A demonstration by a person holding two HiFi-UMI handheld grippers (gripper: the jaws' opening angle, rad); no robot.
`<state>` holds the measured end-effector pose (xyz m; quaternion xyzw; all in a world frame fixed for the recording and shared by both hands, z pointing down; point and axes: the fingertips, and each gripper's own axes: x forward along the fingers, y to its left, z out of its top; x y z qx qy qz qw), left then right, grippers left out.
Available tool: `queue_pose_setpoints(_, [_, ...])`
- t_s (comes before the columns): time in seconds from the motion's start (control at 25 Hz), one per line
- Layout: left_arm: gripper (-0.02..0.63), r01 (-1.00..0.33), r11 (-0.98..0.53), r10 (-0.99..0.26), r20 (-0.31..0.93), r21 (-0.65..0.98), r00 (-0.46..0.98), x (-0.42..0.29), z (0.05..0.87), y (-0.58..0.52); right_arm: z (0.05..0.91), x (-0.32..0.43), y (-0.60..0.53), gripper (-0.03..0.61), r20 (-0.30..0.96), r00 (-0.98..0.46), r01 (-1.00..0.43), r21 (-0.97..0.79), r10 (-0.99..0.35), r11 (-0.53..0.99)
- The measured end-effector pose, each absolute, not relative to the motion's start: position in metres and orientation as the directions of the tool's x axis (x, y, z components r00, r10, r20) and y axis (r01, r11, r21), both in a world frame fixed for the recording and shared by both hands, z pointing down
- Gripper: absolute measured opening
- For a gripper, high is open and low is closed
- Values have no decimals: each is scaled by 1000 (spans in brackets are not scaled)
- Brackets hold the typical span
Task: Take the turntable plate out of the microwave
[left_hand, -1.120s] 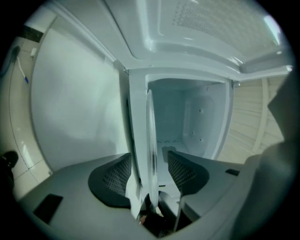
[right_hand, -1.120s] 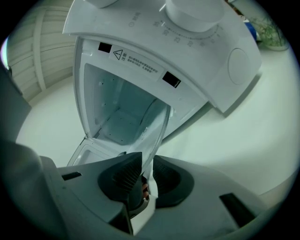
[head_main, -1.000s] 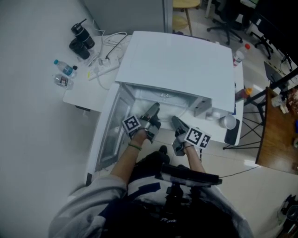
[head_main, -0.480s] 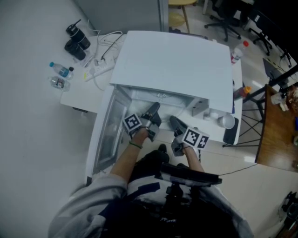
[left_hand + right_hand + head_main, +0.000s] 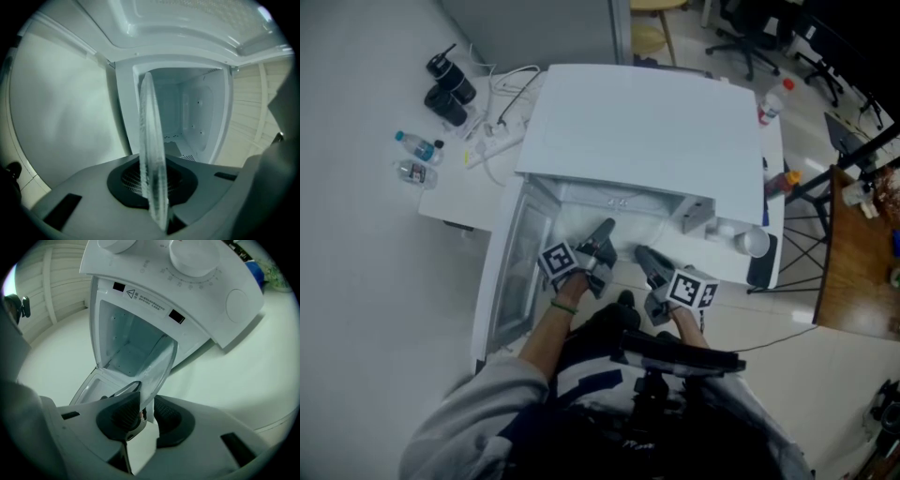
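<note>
While hanging just outside the microwave (image 5: 647, 131) mouth, could still slip and drop: turntable plate (image 5: 151, 154) pinched at its rim by left gripper (image 5: 157, 208) jaws, closed tight on it; right gripper (image 5: 140, 416) jaws opening, rim between them but unpressed. Thin round disc of clear glass with rough-textured edge, likely slick on the pads, apt to pivot in a one-sided hold and knock the glossy white frame.

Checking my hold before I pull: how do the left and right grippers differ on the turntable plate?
The left gripper is shut on the turntable plate; the right gripper has jaws opening, the rim loose between them. The left sees the plate edge-on and upright; the right sees it tilted. Both straddle its rim.
</note>
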<state>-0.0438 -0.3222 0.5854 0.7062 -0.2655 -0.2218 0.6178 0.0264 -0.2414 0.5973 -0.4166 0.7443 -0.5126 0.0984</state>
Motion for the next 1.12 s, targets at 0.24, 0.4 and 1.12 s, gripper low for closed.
queue_pose_setpoints(0.24, [9, -119, -133, -634, 8, 984, 774, -47, 572, -313, 592, 22, -231, 103, 244, -662, -479, -865, -708, 151])
queue_pose_setpoints(0.4, [9, -68, -130, -643, -32, 989, 765, -49, 560, -306, 577, 20, -226, 103, 215, -666, -493, -845, -715, 205])
queue_pose_setpoints(1.12, [11, -9, -169, -685, -111, 986, 720, -50, 524, -207, 534, 26, -130, 106, 169, -661, -544, -779, -731, 312])
